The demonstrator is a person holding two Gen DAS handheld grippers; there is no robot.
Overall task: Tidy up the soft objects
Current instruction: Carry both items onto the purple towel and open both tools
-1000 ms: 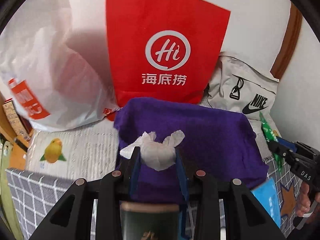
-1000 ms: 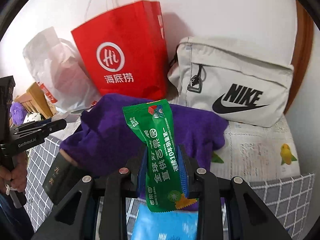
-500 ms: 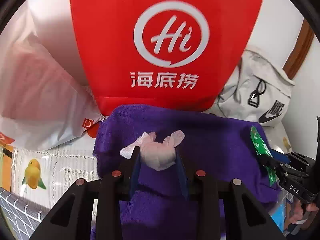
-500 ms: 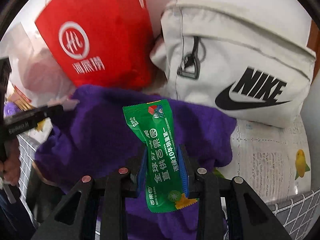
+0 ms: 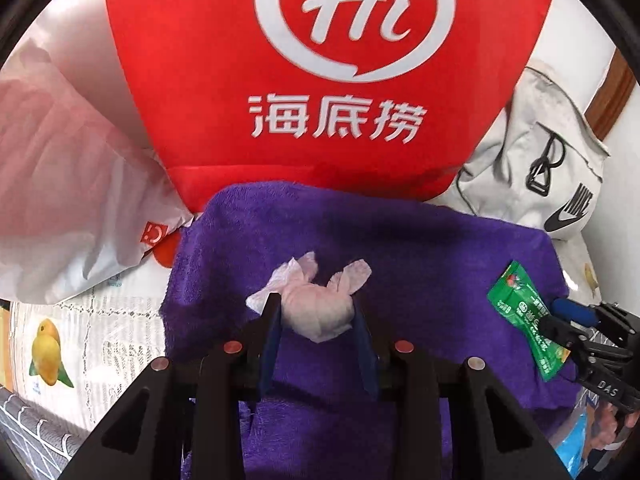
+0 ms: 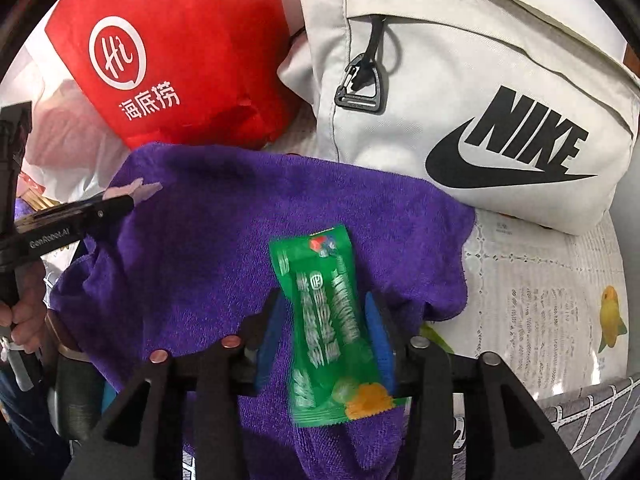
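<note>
Purple towel [image 5: 400, 264] under both tools, we clamp the tissue wad [image 5: 318, 312] left [image 5: 318, 322], the right [image 6: 326, 344] just parting off the green packet [image 6: 328, 320]; next, release the wad.

The red bag [image 5: 328, 80] carries a white ring logo with "Hi" and under it the characters 海底捞. The grey bag [image 6: 480, 100] bears "NIKE" in black above a swoosh. The side of the left gripper [image 6: 120, 204] reads "GenRobot.AI". The right gripper [image 5: 560, 320] shows "DAS" in white on its body. The green packet [image 6: 328, 320] has white Chinese print, too blurred to read. The white plastic bag [image 5: 80, 208] has a small red label with a smiling face.
</note>
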